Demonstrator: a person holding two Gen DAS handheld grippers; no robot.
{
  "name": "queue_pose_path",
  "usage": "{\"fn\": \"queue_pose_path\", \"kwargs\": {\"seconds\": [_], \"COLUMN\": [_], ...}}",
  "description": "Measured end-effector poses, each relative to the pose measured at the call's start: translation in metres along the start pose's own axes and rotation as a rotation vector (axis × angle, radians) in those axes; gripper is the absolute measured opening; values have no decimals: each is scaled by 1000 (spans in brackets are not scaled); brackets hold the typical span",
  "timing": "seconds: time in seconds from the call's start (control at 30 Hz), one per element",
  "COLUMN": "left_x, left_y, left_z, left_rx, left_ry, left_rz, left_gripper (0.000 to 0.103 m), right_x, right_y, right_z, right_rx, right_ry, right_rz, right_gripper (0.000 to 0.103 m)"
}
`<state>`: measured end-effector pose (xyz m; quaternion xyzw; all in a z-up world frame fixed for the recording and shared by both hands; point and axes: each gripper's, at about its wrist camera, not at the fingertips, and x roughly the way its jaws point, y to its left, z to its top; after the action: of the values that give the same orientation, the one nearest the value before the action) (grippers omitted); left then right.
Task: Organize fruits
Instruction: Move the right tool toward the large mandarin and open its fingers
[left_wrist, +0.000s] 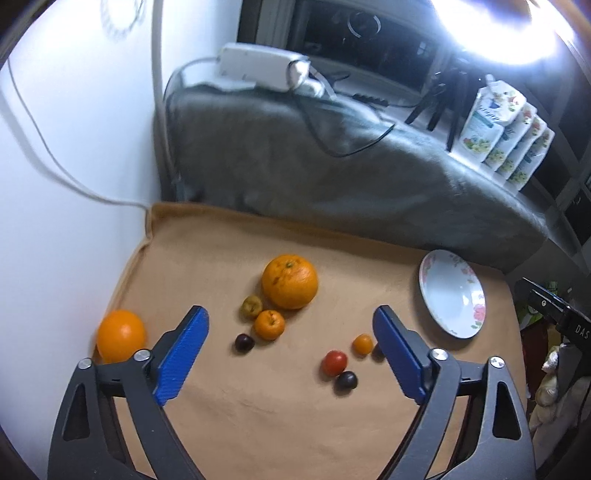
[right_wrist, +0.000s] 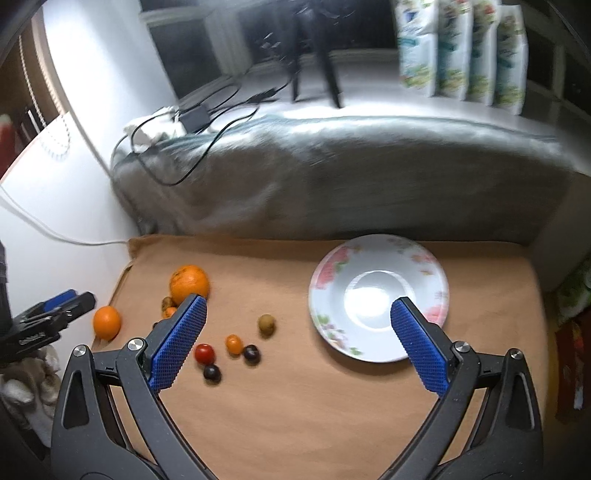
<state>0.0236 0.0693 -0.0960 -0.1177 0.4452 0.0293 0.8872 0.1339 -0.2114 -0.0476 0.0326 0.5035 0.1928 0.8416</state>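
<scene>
- Left wrist view: the left gripper (left_wrist: 291, 325) hangs above the tan cloth (left_wrist: 258, 413) with its blue pads spread wide and nothing between them.
- Ahead of it lie a large orange (left_wrist: 290, 281), a small mandarin (left_wrist: 269, 324) touching a yellowish-brown fruit (left_wrist: 252, 307), and a dark grape (left_wrist: 244, 343) just beside them.
- Nearer the right pad sit a red cherry tomato (left_wrist: 334, 363), a second dark grape (left_wrist: 346, 381) and an orange cherry tomato (left_wrist: 362, 344); a medium orange (left_wrist: 120, 335) rests at the cloth's left edge.
- The floral plate (left_wrist: 436, 277) lies empty at the far right.
- Right wrist view: the right gripper (right_wrist: 298, 314) is likewise spread and empty, its right pad over the floral plate's (right_wrist: 325, 284) near rim.
- A greenish-brown fruit (right_wrist: 266, 325) lies alone between the plate and the other fruits.
- The left gripper's (right_wrist: 64, 301) tip shows at the left edge.
</scene>
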Motion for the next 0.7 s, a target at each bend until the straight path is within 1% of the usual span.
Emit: {"fn": "queue_pose_path", "kwargs": {"seconds": [0.13, 0.17, 0.23, 0.3, 0.37, 0.43, 0.47, 0.6, 0.7], "left_x": [22, 27, 40, 50, 58, 66, 70, 83, 90], "left_y": [24, 28, 38, 45, 50, 53, 55, 58, 55], "left_z": [-4, -4, -6, -8, -10, -11, -12, -10, -7], "left_rx": [-73, -84, -102, -115, -115, -108, -109, -132, -114], "left_ry": [47, 56, 81, 97, 107, 119, 127, 144, 149], "left_rz": [-36, -42, -42, -49, -52, -57, -61, -97, -121], "left_gripper": [86, 85, 78, 78, 77, 71, 70, 66, 61], "right_x": [32, 40, 57, 73, 88, 104, 111, 137, 153], "right_y": [11, 15, 22, 33, 43, 53, 57, 68, 71], "right_z": [5, 6, 9, 11, 14, 16, 17, 21, 23], "right_rx": [22, 25, 19, 0, -21, -30, -29, -10, 23], "right_ry": [26, 35, 68, 98, 125, 151, 165, 207, 234], "right_rz": [81, 92, 112, 130, 143, 153, 165, 216, 250], "right_gripper": [102, 102, 102, 102, 102, 102, 102, 100, 99]}}
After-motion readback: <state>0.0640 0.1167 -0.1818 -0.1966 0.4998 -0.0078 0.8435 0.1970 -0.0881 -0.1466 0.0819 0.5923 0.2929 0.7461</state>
